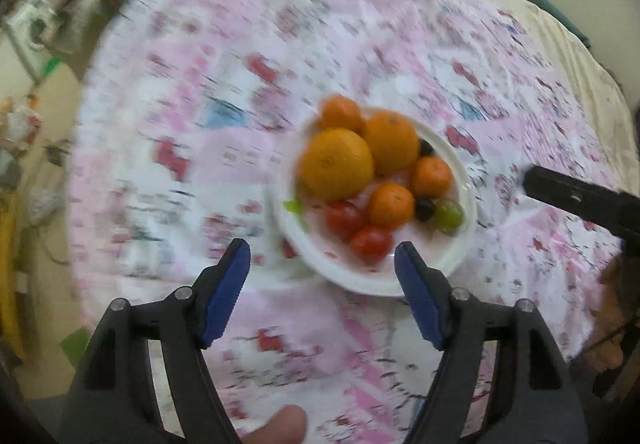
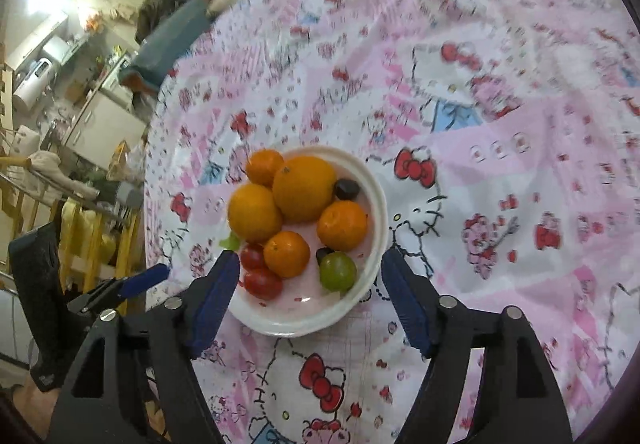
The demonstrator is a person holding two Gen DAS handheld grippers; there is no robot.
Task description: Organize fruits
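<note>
Pink cartoon tablecloth [image 2: 500,203], cluttered kitchen beyond. Fruit heaped in white bowl [image 2: 378,203]. Left gripper [image 1: 322,264], right gripper [image 2: 310,268]: spread wide, empty, near bowl, likely choosing fruit.

A bowl [image 2: 372,272] sits on the tablecloth [image 2: 500,183] and holds all the fruit; two oranges [image 2: 305,188] lie at the far side, mandarins [image 2: 342,226] around and before them; tomatoes [image 2: 262,282] lie near-left, a grape [image 2: 338,271] near-right. The right gripper [image 2: 310,298] hangs above the bowl's near rim; the left gripper [image 1: 322,284] hangs at its near-left side.
</note>
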